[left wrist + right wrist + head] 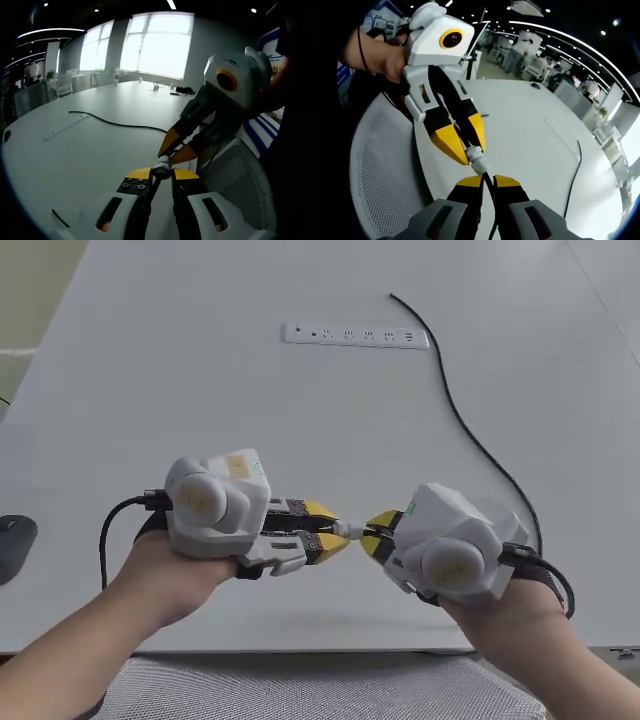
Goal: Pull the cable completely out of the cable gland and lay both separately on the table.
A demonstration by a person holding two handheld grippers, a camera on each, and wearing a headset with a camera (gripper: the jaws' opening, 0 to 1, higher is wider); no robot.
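Two grippers meet tip to tip above the near edge of the white table (200, 390) in the head view. We see the left gripper (332, 534) lying level with our left hand (175, 575) wrapped beneath it, while the right gripper (378, 532) angles in from our right hand (510, 615). The small white cable gland (350, 531) sits between their yellow tips, off the table. Farther back lie a white power strip (356, 336) and its black cord (470, 430).

In the left gripper view, the left gripper (161, 173) has its jaws at a narrow gap, pinching the cable gland (161, 166) at their tips. The right gripper (170, 152) comes down from the upper right, tips together right at the gland.

In the right gripper view, we find the right gripper (488, 181) with jaws nearly together, nipping the thin black cable (490, 200) that runs down between them from the cable gland (476, 159). The left gripper (470, 145) reaches in from the upper left and clamps the gland's far end. A mesh chair (380, 170) lies beneath.
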